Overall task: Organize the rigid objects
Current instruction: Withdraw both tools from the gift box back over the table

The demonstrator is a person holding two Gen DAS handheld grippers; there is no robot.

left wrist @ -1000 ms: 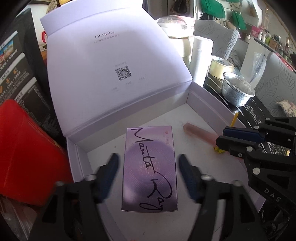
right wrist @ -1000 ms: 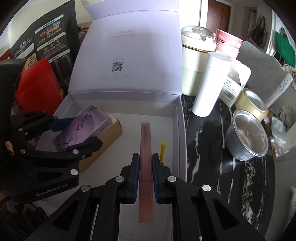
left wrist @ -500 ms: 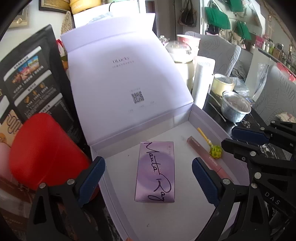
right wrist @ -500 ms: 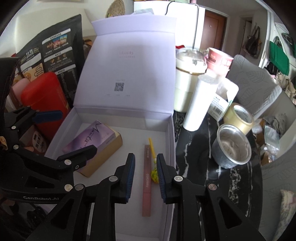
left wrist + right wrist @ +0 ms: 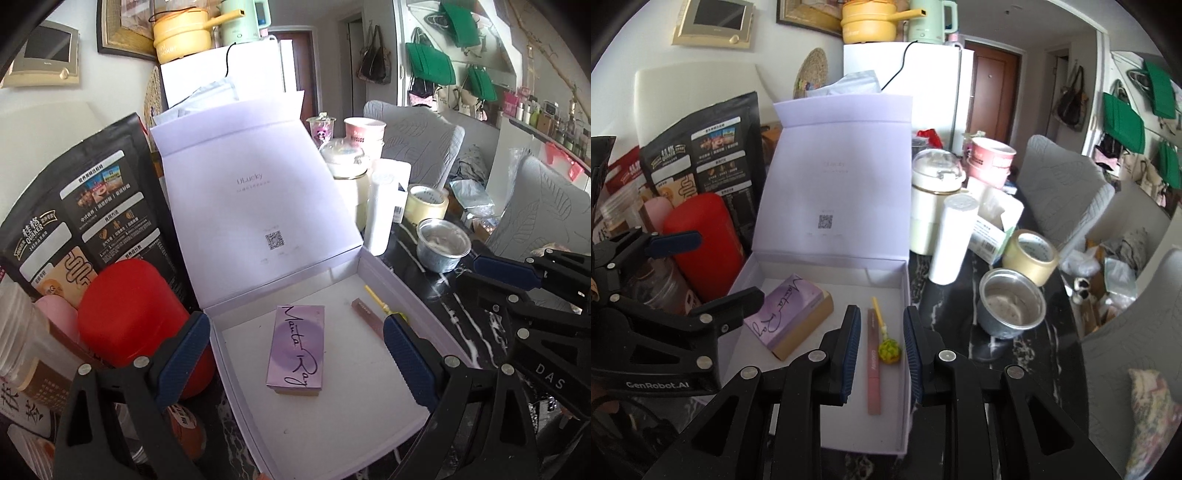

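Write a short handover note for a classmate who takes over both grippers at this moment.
Left gripper: open, empty, above the purple carton.
Right gripper: jaws just opened, empty, above the pink tube.
Things: carton, tube and yellow pick all lie in the open lilac box.
Done: carton and tube are placed and released.
Left: tape roll, steel cup and white bottle sit on the table beside the box; its lid is up.
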